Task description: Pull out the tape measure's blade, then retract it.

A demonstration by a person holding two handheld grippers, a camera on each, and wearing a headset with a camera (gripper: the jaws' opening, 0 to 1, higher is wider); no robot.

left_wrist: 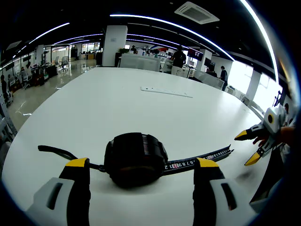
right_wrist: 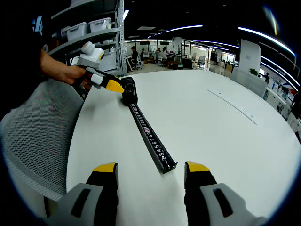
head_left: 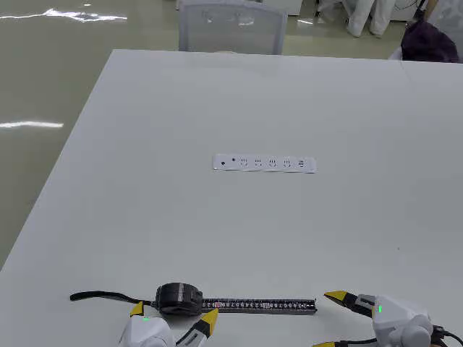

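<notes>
Black and round, the tape case (head_left: 179,298) lies at the near edge of the white counter (head_left: 239,101), with its blade (head_left: 260,305) pulled out flat along that edge toward the right claw (head_left: 329,321). A dark strap (head_left: 98,296) trails from the other side of the case.

The left claw (head_left: 173,313) stands wide, its yellow tips on either side of the case. In the left gripper view there is a gap between the case (left_wrist: 135,157) and each jaw, so nothing is gripped. The right claw (left_wrist: 247,148) shows there at the far end of the blade (left_wrist: 202,157), held in a hand.

The right claw is wide too. In the right gripper view the blade (right_wrist: 148,134) runs from the case (right_wrist: 130,90) to the mouth of that claw (right_wrist: 151,166) and ends just between the tips, nearer the right jaw, not pinched. The left claw (right_wrist: 115,86) sits by the case there.

A white power strip (head_left: 264,163) lies mid-counter, well apart from the tape. Lidded bins (right_wrist: 89,26) stand on a shelf (right_wrist: 82,44) behind; what they hold cannot be made out.
</notes>
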